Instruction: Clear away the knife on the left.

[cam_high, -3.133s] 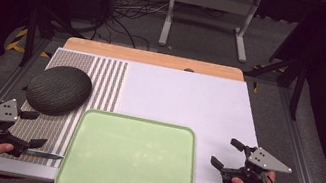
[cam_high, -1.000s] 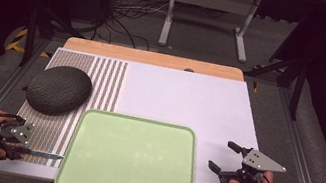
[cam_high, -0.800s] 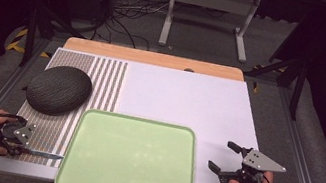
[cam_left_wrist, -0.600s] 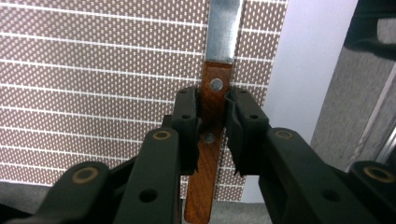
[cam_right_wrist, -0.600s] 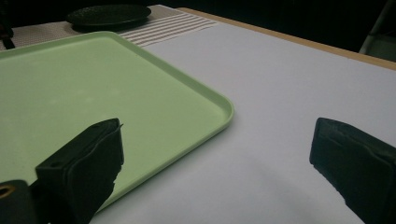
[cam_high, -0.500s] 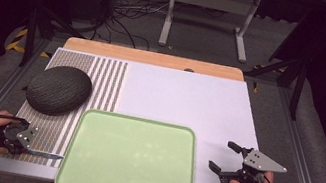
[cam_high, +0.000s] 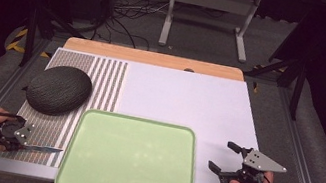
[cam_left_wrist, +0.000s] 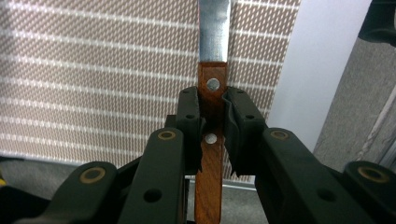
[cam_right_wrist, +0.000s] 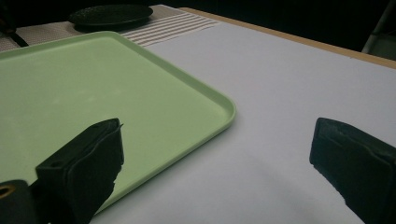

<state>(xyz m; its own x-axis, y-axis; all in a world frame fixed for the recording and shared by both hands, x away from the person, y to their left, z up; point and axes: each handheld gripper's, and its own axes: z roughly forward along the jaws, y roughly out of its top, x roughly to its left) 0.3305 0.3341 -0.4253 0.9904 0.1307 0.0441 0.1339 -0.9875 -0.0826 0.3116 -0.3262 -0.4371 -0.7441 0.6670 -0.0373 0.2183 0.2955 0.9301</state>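
A knife [cam_high: 45,150] with a brown wooden handle [cam_left_wrist: 212,77] and steel blade lies low over the striped mat [cam_high: 107,81], tip pointing at the green tray [cam_high: 135,120]. My left gripper [cam_high: 24,142] is rolled on its side at the table's front left. In the left gripper view my left gripper [cam_left_wrist: 213,126] is shut on the riveted handle. My right gripper [cam_high: 223,156] stands open on the white surface just right of the tray. Between the jaws of my right gripper [cam_right_wrist: 219,158] lies the corner of the tray [cam_right_wrist: 224,105], with nothing held.
A dark woven oval pad [cam_high: 58,89] rests on the striped mat behind the left hand, and the same pad [cam_right_wrist: 109,14] lies far off in the right gripper view. The white tabletop [cam_high: 184,100] stretches behind the tray. A metal stand and cables lie beyond the table.
Since three seconds ago the left gripper has rolled onto its side and shifted slightly left, still on the knife handle. The right gripper has edged a little right. The last second shows almost no motion.
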